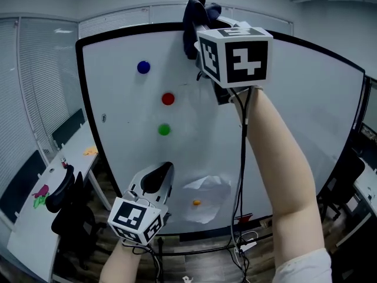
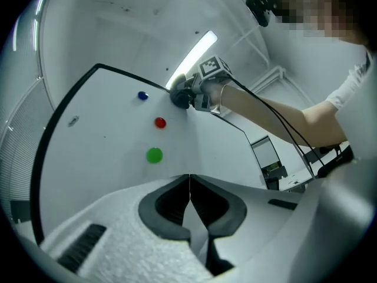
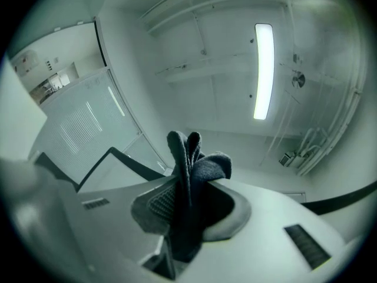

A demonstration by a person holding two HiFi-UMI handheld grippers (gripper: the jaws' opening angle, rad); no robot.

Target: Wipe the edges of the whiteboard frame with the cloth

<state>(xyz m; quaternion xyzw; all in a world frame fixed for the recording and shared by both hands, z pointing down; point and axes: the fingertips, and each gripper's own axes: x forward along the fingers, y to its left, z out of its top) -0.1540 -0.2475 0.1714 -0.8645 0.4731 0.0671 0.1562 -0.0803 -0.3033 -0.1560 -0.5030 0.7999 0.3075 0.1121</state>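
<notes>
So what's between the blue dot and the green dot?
The red dot sits between the blue dot and the green dot, in the head view.

Right gripper (image 3: 186, 200) was closed on the dark cloth (image 3: 191, 158) - folds stuck up past the jaw tips. The whiteboard frame (image 3: 136, 162), a black edge, ran behind the jaws at left and showed again at far right. Ceiling light (image 3: 263, 69) lit overhead - blinds (image 3: 82, 125) at left.
</notes>
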